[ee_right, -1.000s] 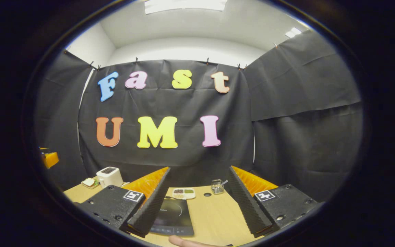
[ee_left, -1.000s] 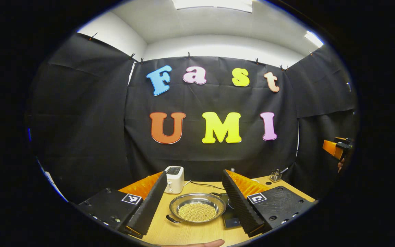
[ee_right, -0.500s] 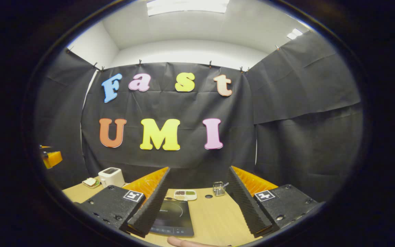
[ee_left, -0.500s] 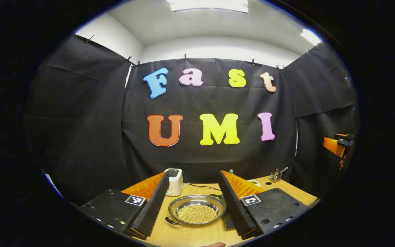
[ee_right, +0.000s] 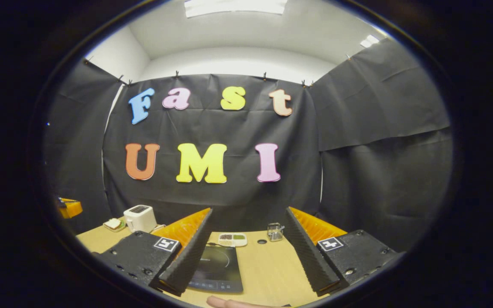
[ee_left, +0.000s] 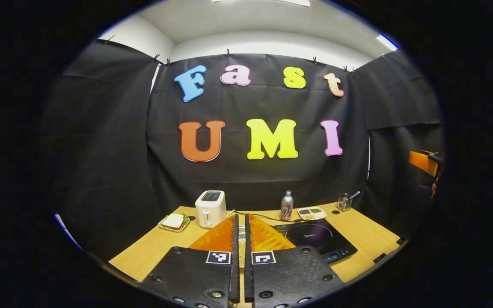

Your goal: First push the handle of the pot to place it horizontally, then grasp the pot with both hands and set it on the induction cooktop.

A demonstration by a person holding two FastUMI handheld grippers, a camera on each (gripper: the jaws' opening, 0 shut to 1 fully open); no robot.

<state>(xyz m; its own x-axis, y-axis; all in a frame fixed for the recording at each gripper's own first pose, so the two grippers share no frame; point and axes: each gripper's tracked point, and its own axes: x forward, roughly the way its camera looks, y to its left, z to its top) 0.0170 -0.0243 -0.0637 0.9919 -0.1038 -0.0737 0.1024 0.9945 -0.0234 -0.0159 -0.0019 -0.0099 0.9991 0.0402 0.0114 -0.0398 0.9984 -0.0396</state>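
Evidently little was done: the left tongs (ee_left: 239, 239) stood nearly closed, gripping nothing, with the pot (ee_left: 242, 252) glimpsed through their slit, off the induction cooktop (ee_left: 315, 237). The right tongs (ee_right: 248, 252) gaped wide above the worktop (ee_right: 272, 273). Handle push and two-handed lift remained.

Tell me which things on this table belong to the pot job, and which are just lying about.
For the job:
- black induction cooktop
- metal pot holding yellow grains

Lying about:
- white toaster
- sandwich plate
- silver drink bottle
- white divided snack tray
- small wire basket
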